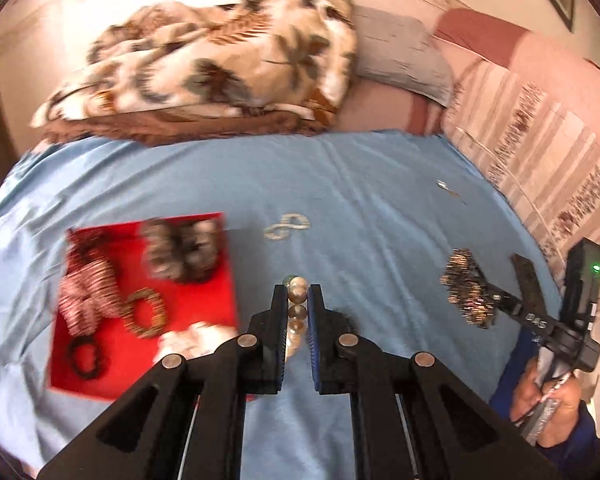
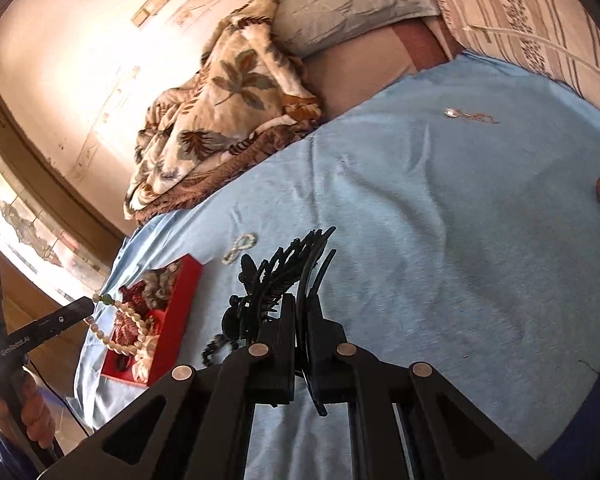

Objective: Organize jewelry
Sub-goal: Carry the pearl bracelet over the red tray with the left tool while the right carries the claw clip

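Pearl beads [image 1: 298, 300] on a strand sit clamped between the fingers of the left gripper [image 1: 298, 294], one green bead showing at the tips; from the right wrist camera the same bead necklace [image 2: 118, 334] hangs in a loop from those fingers, above the near end of the red tray [image 2: 188, 280]. In the tray [image 1: 220, 280], which rests on the blue bedsheet [image 1: 340, 184], lie a fuzzy grey-brown scrunchie [image 1: 182, 250], a red-and-white striped scrunchie [image 1: 88, 292], a brown patterned bangle [image 1: 146, 312] and a dark beaded bracelet [image 1: 86, 358]. The left wrist view is motion-blurred, so finer detail is lost.

The right gripper [image 2: 300, 308] has its fingers narrowed on a black ornate hair comb [image 2: 284, 268], whose teeth and filigree stick out past the fingertips, above the sheet [image 2: 440, 240] just beside the tray. Seen from the left wrist camera, the right gripper [image 1: 496, 300] carries it as a glittering dark cluster [image 1: 466, 286].

On the sheet beyond the tray lies a small pale beaded figure-eight loop [image 1: 287, 227]; well apart, toward the striped cover [image 1: 548, 152], lies a thin chain with a silvery pendant [image 2: 466, 115]. A leaf-print blanket [image 1: 220, 56] and grey pillow [image 1: 400, 52] are heaped at the bed's far end.
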Available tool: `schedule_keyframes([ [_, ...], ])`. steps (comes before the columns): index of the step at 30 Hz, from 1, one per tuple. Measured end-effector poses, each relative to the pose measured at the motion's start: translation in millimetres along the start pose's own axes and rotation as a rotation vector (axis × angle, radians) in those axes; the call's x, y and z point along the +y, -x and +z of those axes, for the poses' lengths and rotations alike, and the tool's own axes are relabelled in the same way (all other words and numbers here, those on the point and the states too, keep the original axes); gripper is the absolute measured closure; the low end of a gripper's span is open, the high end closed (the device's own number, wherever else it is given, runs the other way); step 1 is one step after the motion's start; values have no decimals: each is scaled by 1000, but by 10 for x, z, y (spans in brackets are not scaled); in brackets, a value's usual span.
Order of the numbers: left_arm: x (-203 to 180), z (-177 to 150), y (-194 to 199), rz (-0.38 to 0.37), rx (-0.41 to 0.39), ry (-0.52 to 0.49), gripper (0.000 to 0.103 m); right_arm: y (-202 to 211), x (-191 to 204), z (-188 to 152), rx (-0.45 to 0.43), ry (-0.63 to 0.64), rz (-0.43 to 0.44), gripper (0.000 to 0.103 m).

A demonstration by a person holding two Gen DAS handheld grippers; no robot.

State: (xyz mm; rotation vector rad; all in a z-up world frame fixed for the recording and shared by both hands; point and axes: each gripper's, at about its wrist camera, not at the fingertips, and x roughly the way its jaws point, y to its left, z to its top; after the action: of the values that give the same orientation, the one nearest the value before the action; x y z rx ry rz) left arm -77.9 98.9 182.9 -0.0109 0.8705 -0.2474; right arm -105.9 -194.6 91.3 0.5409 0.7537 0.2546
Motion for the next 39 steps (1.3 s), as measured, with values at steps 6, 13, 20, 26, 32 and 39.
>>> schedule_keyframes([
  [6, 497, -163, 333, 105, -43, 104, 94, 28, 342, -51, 15, 63, 37, 97],
  [13, 709, -352, 579, 238, -82, 131, 94, 8, 804, -119, 58, 161, 79, 97],
  [20, 735, -479, 662, 305, -94, 110, 94, -58, 1328, -269, 106, 279, 120, 97],
  [26, 785, -531, 664, 343, -84, 111, 94, -172, 1691, -390, 149, 359, 137, 97],
  [32, 886, -591, 612, 360, -54, 136, 94, -248, 1945, -502, 171, 427, 141, 97],
  [39, 952, -625, 556, 367, -38, 148, 94, -318, 2073, -537, 187, 457, 138, 97],
])
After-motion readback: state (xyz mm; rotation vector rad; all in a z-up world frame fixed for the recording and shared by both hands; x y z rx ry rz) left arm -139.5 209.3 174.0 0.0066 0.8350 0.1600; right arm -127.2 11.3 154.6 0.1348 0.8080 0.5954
